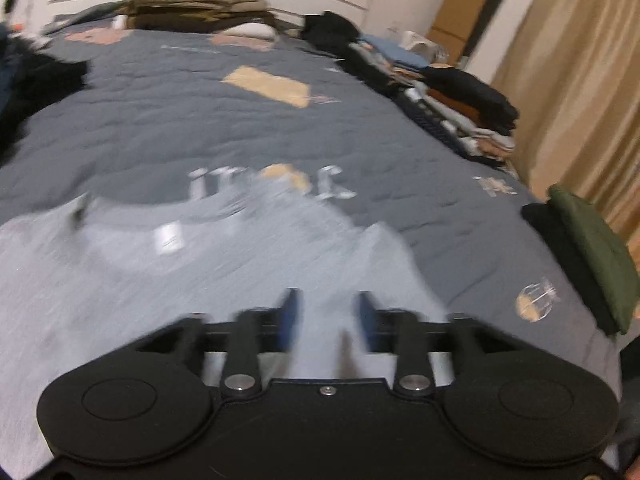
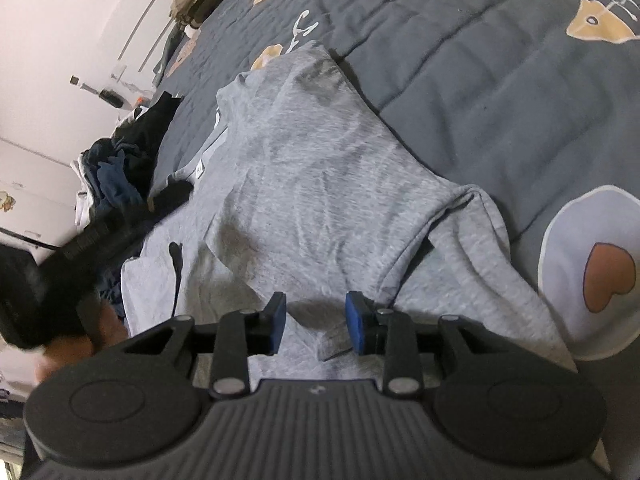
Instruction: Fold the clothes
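Note:
A light grey T-shirt lies rumpled on the dark grey quilt, one side folded over itself. My left gripper hovers over the shirt's near part. Its blue pads stand apart and grip nothing; the view is blurred. My right gripper is over the shirt's near hem, its jaws parted above a small fold of cloth, with the pads not pressing on it. In the right wrist view the other gripper shows as a black blur at the left, held by a hand.
Stacks of folded clothes line the bed's right edge. A dark green folded garment lies nearer. A heap of dark unfolded clothes sits at the left edge. Tan bedding lies by the headboard. A curtain hangs at the right.

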Available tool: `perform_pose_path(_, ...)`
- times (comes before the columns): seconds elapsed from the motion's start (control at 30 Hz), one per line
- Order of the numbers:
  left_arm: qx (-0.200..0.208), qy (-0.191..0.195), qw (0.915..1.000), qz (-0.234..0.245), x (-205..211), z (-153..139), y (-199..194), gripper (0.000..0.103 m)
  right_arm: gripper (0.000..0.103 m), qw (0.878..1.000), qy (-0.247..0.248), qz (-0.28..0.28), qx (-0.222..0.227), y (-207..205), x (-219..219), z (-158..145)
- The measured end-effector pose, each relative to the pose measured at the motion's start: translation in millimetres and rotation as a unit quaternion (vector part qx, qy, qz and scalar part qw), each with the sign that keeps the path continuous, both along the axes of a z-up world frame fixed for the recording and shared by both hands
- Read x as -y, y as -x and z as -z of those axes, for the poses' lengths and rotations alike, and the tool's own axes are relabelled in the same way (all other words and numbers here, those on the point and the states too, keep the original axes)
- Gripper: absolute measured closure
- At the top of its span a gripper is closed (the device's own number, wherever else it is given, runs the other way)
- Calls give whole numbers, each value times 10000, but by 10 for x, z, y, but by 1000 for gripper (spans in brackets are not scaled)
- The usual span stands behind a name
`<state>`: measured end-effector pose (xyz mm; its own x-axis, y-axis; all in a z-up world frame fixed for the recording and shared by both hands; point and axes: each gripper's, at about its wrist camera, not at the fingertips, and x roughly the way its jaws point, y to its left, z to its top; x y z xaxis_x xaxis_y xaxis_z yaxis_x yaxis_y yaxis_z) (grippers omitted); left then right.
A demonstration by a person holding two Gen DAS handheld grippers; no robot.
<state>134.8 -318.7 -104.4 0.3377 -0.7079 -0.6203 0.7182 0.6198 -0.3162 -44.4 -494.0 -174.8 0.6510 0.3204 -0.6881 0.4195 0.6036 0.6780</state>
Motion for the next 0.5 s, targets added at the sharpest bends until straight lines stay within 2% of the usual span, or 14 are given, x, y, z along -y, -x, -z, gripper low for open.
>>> perform_pose_path(0.1, 178, -75, 9990, 395, 377, -54, -30, 57, 71, 10000, -19, 11, 6, 11, 6, 3)
perform_pose_path(0.33, -13, -491, 9961, 727, 1127, 85, -258, 57, 71, 10000, 48, -23, -9, -1, -30, -21)
perform_pose_path(0.4, -198, -658, 9951, 711, 1274, 180, -366, 57, 71, 9999, 91, -48, -11, -7, -43, -28)
perform_pose_path(0.5, -876, -838, 9892, 828, 1410, 356, -501, 57, 70, 9999, 116, -66, -10, -14, -54, -31)
